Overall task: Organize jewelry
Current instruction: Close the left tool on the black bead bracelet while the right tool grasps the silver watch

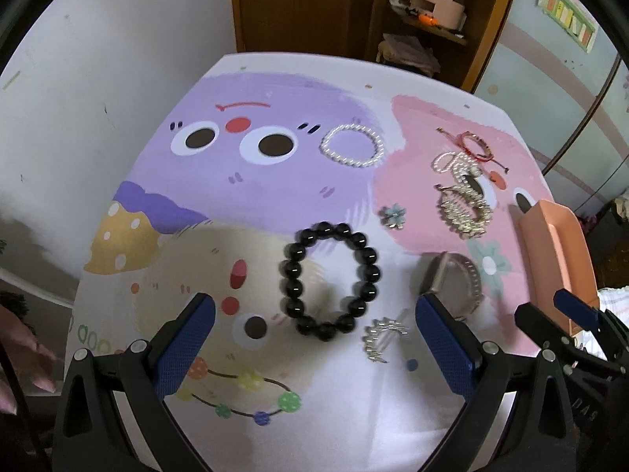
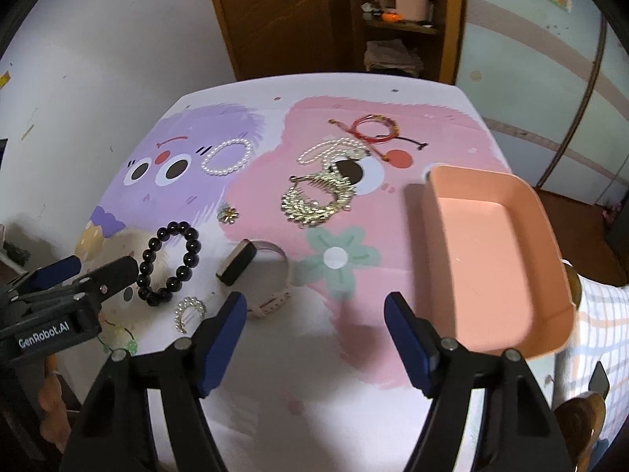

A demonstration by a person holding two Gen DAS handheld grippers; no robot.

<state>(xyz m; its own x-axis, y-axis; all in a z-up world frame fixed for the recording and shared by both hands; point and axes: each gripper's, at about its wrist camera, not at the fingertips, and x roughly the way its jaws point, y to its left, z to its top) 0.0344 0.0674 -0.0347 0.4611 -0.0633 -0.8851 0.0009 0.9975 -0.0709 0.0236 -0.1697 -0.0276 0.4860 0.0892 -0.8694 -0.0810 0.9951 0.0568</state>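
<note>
Jewelry lies spread on a cartoon-print table. A black bead bracelet lies just ahead of my open, empty left gripper, between its fingers' line. It also shows in the right wrist view. A watch and a small silver hair clip lie left of my open, empty right gripper. A pearl bracelet, a gold comb pile, a pearl strand and a red cord bracelet lie farther back. An empty pink tray sits at the right.
A small flower clip lies mid-table. A wooden door and shelf stand behind the table. The wall is at the left. A person's checked clothing shows at the right edge.
</note>
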